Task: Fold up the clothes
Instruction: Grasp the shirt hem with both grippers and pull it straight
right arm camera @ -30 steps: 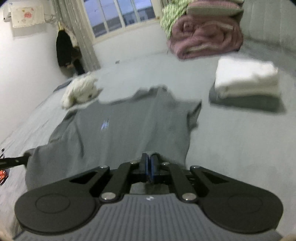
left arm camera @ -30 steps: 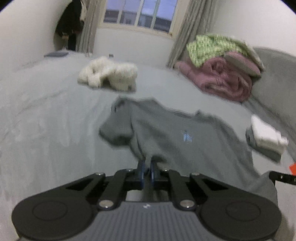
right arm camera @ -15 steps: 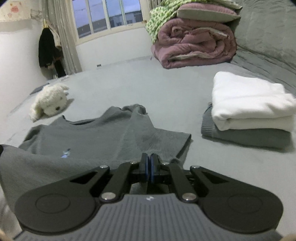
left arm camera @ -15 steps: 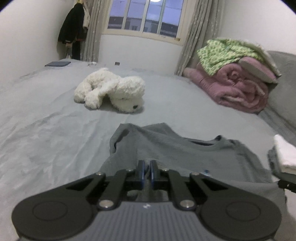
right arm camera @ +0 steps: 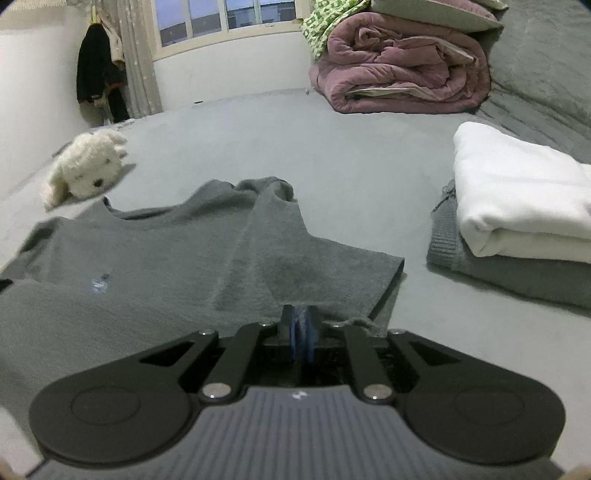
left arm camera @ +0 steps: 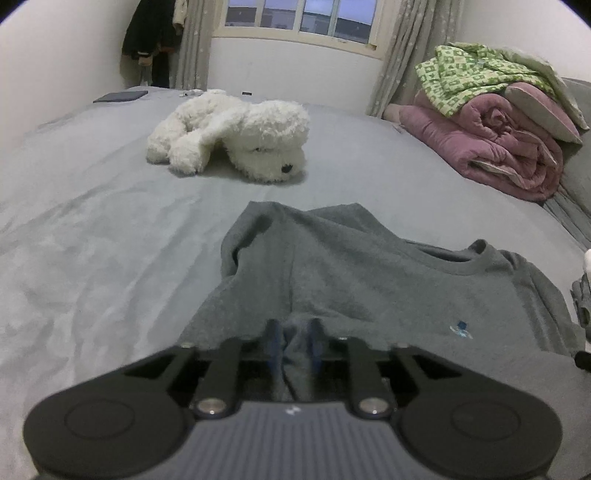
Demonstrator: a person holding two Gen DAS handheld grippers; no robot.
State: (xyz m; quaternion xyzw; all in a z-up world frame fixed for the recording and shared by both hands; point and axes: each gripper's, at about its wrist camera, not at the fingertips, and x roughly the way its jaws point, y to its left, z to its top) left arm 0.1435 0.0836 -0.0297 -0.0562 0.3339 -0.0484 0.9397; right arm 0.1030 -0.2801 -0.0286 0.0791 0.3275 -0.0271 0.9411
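Note:
A grey T-shirt [left arm camera: 369, 280] lies front up on the grey bed [left arm camera: 92, 221], collar toward the far side and a small blue logo on the chest. My left gripper [left arm camera: 294, 332] is at the shirt's near hem. Its jaws stand a little apart, with a loose fold of the fabric between them. In the right wrist view the same grey T-shirt [right arm camera: 184, 258] spreads out to the left, one short sleeve lying flat to the right. My right gripper [right arm camera: 302, 325] is shut on the hem near that sleeve.
A white plush dog [left arm camera: 240, 136] lies beyond the shirt. A stack of folded clothes [right arm camera: 517, 195], white on grey, sits to the right. A rolled pink quilt [right arm camera: 399, 74] with green bedding on top is at the back right. A dark coat [left arm camera: 147, 33] hangs by the window.
Both grippers came down and the shirt, hanging and moving a second ago, now rests flat on the bed. The left jaws have parted slightly; the right jaws stay closed.

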